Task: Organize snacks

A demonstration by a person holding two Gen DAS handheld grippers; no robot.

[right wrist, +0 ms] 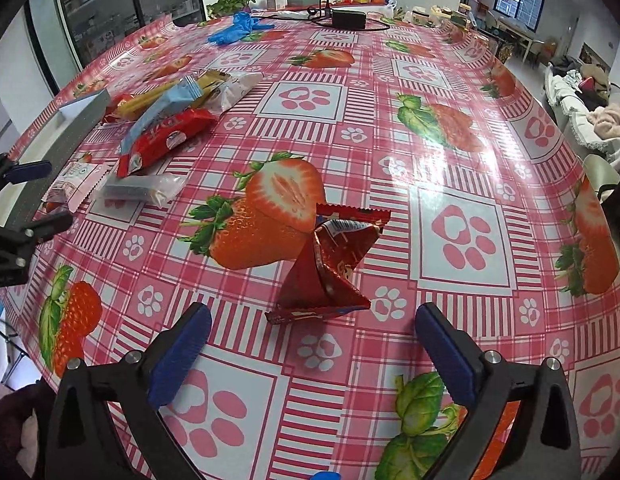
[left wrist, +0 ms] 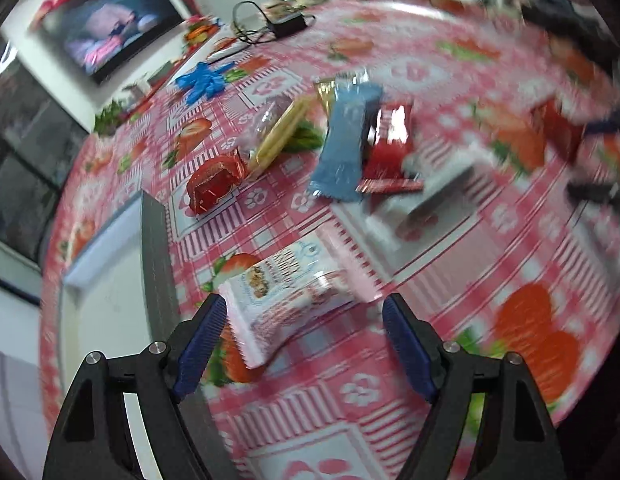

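Note:
My left gripper (left wrist: 303,312) is open, its blue pads either side of a white and pink snack packet (left wrist: 287,296) that lies on the table; it also shows in the right wrist view (right wrist: 75,182). Beyond it lie a light blue wrapper (left wrist: 348,140), a red wrapper (left wrist: 390,146), a small red candy (left wrist: 213,186) and a yellow wafer pack (left wrist: 279,136). My right gripper (right wrist: 314,320) is open just in front of a crumpled red snack wrapper (right wrist: 330,264). The left gripper (right wrist: 33,196) shows at the left edge of the right wrist view.
A grey-walled white tray (left wrist: 153,248) stands left of the left gripper, at the table edge (right wrist: 75,120). A clear packet (right wrist: 141,190) lies near the pile. Blue gloves (right wrist: 233,28) and a black power adapter (right wrist: 348,16) lie at the table's far end.

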